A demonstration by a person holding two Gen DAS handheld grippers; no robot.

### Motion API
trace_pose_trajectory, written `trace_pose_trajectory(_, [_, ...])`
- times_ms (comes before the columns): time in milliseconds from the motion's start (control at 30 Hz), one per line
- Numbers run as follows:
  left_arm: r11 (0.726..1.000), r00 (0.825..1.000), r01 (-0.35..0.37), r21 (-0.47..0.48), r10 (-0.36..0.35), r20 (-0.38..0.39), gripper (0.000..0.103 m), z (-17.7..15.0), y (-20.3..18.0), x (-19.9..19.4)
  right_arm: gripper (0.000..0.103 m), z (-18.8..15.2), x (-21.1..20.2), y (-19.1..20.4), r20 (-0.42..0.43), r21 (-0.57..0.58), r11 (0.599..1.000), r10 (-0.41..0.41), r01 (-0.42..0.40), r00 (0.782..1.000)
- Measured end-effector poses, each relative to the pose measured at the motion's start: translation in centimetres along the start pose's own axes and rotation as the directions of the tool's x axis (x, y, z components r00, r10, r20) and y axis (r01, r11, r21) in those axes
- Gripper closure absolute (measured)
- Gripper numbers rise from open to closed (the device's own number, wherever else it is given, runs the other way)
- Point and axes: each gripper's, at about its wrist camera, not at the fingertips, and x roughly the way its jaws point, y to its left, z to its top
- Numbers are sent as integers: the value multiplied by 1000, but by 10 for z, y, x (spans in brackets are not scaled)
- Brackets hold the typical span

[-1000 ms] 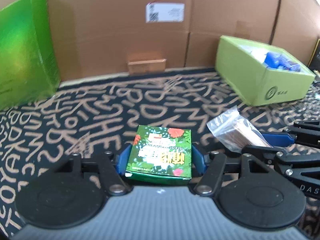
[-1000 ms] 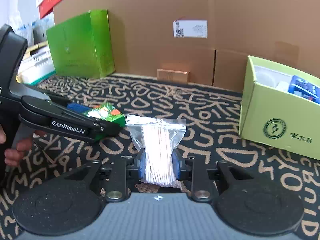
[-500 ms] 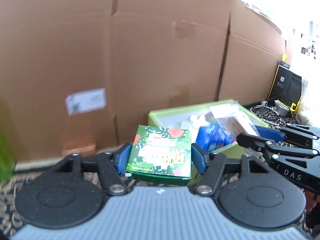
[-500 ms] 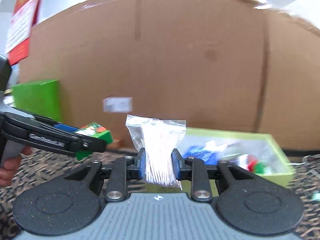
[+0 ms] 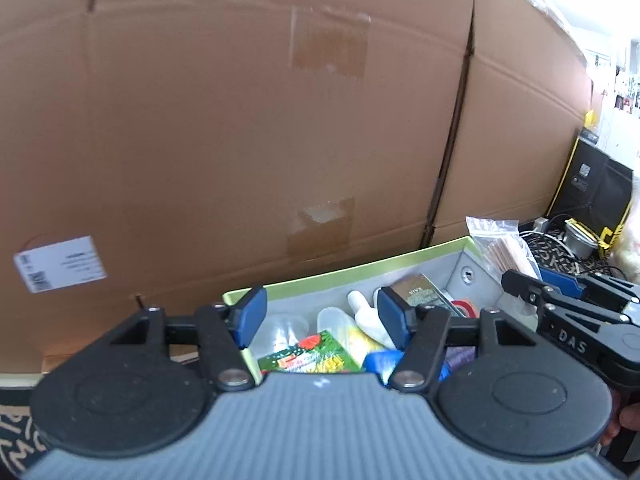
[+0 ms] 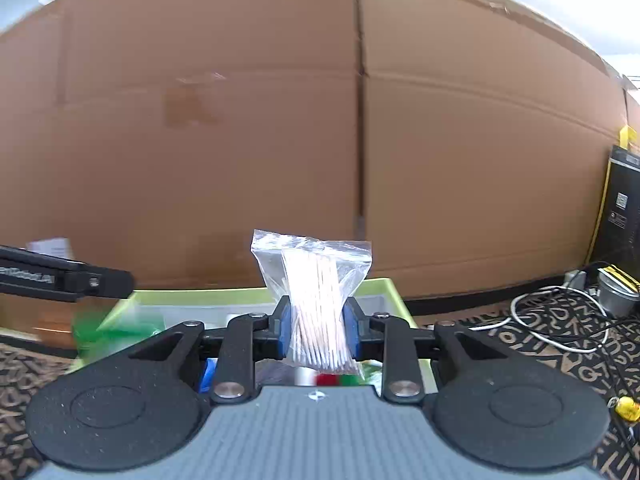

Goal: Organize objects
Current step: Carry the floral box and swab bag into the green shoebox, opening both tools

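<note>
At the far left of the left wrist view, a white shipping label [image 5: 60, 263] sits on the tall cardboard wall [image 5: 240, 140] that backs the scene. The left hand-held gripper [image 5: 320, 318] hangs above the near left corner of the open light-green box [image 5: 360, 268], its blue pads [image 5: 250, 314] spread wide with nothing between them. Directly below that gap, the small green floral-print box [image 5: 310, 358] lies inside the light-green box, tilted on top of the other contents. Beside it to the right lie a white squeeze bottle [image 5: 362, 312], something blue [image 5: 380, 362] and a dark printed packet [image 5: 424, 292] leaning near the far right inside wall.

Further right, at the box's far right corner, the right hand-held gripper [image 5: 532, 276] reaches in from the side with the clear bag of wooden sticks [image 5: 506, 248] standing upright in its grip, above the box rim.

In the right wrist view, the left hand-held gripper's black finger [image 6: 80, 280] enters from the left edge, and a blurred green shape [image 6: 108, 326] shows just under it. The right hand-held gripper [image 6: 318, 328] is clamped narrowly on the bag of wooden sticks [image 6: 316, 288], its blue pads [image 6: 285, 330] pressing the bag's lower half from both sides, while the zip-top end stands up free. The bag hangs over the middle of the light-green box [image 6: 392, 292]. To the right, white cables [image 6: 560, 320] lie on the letter-patterned tabletop [image 6: 520, 348], near a grey metal cup [image 6: 616, 296].
</note>
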Motion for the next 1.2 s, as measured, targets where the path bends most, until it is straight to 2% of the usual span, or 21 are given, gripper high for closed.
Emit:
trace_pose_trajectory(200, [1000,1000,5,-3,-5,-16,43,-1,3,23,73,0,43,-13,-46,-6,999,-48,47,998])
trace_pose_trajectory(233, [1000,1000,6,4,-6,-9,39,-3,4,25,73,-2,48,-14,-51,-8,999,-44,44,998])
trace_pose_trajectory(267, [1000,1000,3,9,-3,-4,25,-6,4,26,70,-5,51,-15,-49,-13,999,-42,42,998])
trace_pose_trajectory(300, [1000,1000,-8,10,8,5,15,-9,5,25,65,-8,55,-13,-43,-30,999,-36,34,998])
trace_pose_trajectory(333, [1000,1000,-19,9,19,20,13,-13,7,25,48,-11,58,-11,-45,-55,998,-36,33,998])
trace_pose_trajectory(367, [1000,999,-26,9,26,31,9,-16,9,24,37,-14,59,-9,-46,-78,996,-52,48,998])
trace_pose_trajectory(433, [999,999,-40,-2,40,33,0,-21,14,28,36,-22,57,-3,-21,-120,989,-87,84,996])
trace_pose_trajectory(500, [998,998,-53,-29,54,29,0,-24,20,26,35,-24,57,-2,-26,-139,987,-89,85,996])
trace_pose_trajectory(533, [998,998,-53,-41,54,20,0,-24,23,27,32,-25,57,-2,-29,-133,988,-83,79,996])
trace_pose_trajectory(633, [996,998,-62,-65,63,11,0,-26,30,24,32,-22,54,-3,-38,-108,991,-85,81,996])
trace_pose_trajectory(700, [995,997,-75,-67,76,17,0,-25,32,19,31,-18,49,-2,-25,-100,992,-81,79,996])
trace_pose_trajectory(800, [993,996,-89,-75,91,25,0,-26,38,8,24,-13,31,8,14,-103,993,-57,58,998])
trace_pose_trajectory(967, [989,992,-122,-82,124,25,0,-31,51,-16,21,-5,7,34,69,-145,989,-1,11,998])
trace_pose_trajectory(1200, [979,983,-183,-96,185,18,0,-43,75,-52,21,-4,-12,83,87,-201,976,99,-80,991])
